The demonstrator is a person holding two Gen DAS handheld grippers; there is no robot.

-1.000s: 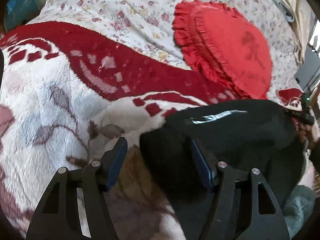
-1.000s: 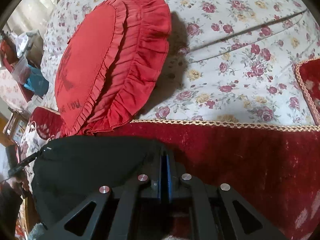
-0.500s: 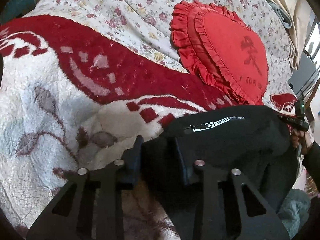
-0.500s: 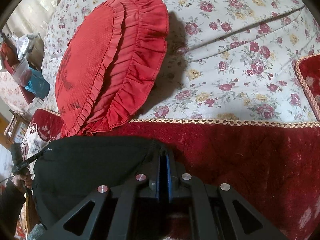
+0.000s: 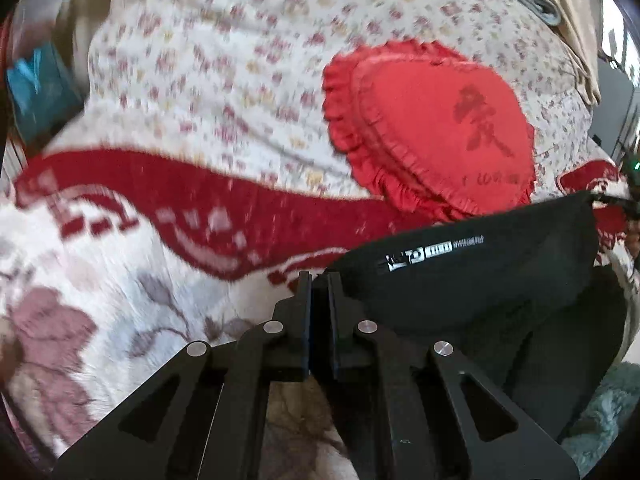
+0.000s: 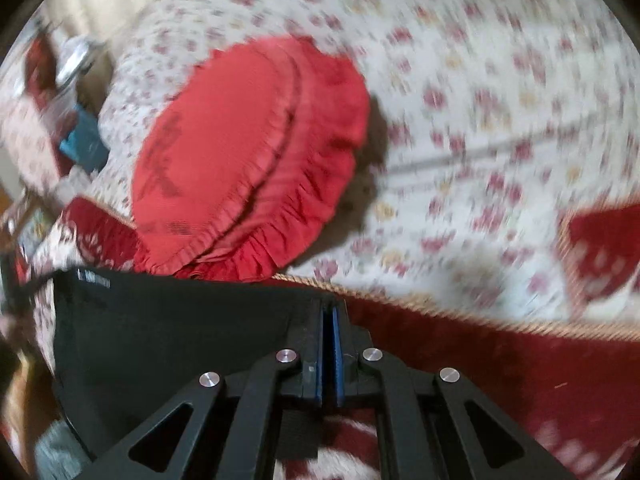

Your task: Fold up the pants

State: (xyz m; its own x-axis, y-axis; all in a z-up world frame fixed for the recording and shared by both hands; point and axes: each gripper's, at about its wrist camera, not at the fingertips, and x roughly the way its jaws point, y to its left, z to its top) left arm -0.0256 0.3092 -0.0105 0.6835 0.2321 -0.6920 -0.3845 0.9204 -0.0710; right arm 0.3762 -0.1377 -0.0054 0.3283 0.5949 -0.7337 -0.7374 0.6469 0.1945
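Pants of black knitted fabric [image 5: 480, 280], carrying a small white printed label, hang stretched between two grippers above a bed.

Left wrist view: the left gripper [image 5: 319, 280] has just been closing, and its jaws now stand pressed together on the near corner of the pants' upper edge, with the dark cloth pinched between them. The pants run from there toward the heart-shaped red ruffled cushion [image 5: 432, 136], passing just in front of the cushion's lower frill. Below and to the near side of the cushion lies the red-and-white plush blanket [image 5: 120, 272]; beyond the cushion spreads the floral cotton bedspread [image 5: 224, 80].

Right wrist view: the right gripper [image 6: 329, 312] is likewise fully closed, clamped on the opposite corner of the same edge. The pants [image 6: 168, 320] hang as a taut black sheet just below the cushion [image 6: 248, 160], with the blanket [image 6: 500, 360] beneath.

Risks, as judged: each grip takes only a thin margin of cloth, so a sharp pull apart could draw a corner free and drop the edge. Uneven travel of the two hands would skew the crease. A low sweep forward could snag the hanging cloth on the cushion's frill.
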